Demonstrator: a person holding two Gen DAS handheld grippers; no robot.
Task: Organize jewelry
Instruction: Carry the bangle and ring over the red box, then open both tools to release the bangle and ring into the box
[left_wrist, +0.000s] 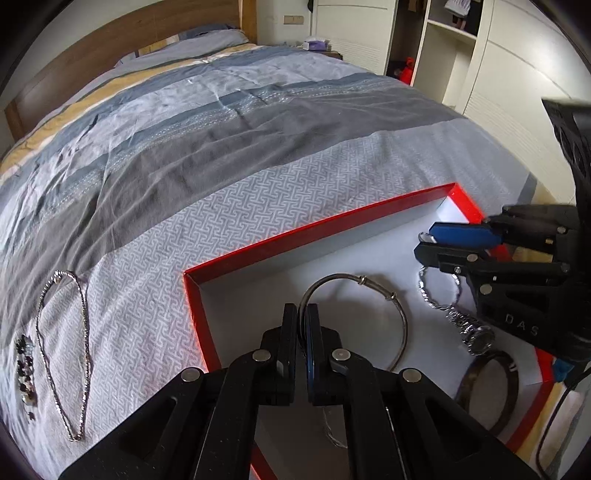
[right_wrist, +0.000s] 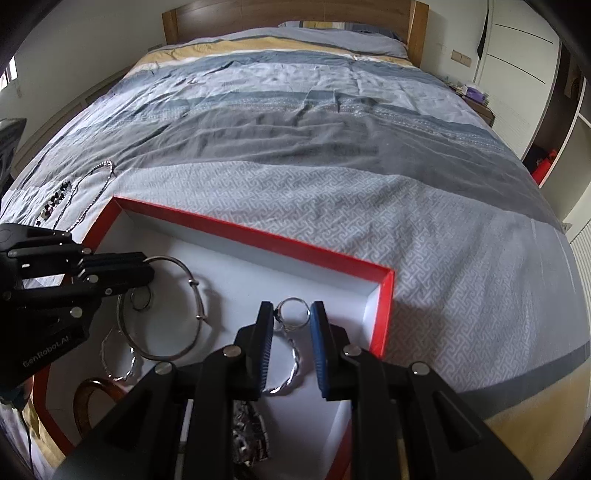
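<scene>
1. Far left on the bedspread (left_wrist: 229, 206) lies a limp chain necklace (left_wrist: 62, 354); I'd pinch one strand.
2. My left gripper (left_wrist: 301, 325) is clamped on the stiff, slippery silver bangle (left_wrist: 369, 306) inside the red box (left_wrist: 314, 227).
3. My right gripper (right_wrist: 291, 325), jaws apart, straddles a light ring (right_wrist: 293, 312).

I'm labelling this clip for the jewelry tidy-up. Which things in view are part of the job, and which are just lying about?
Job: red box; silver bangle in left gripper; small ring between the open right gripper fingers; watch; dark bangle; chain necklace and beaded piece.

Lying about: bedspread; pillow; wardrobe.
</scene>
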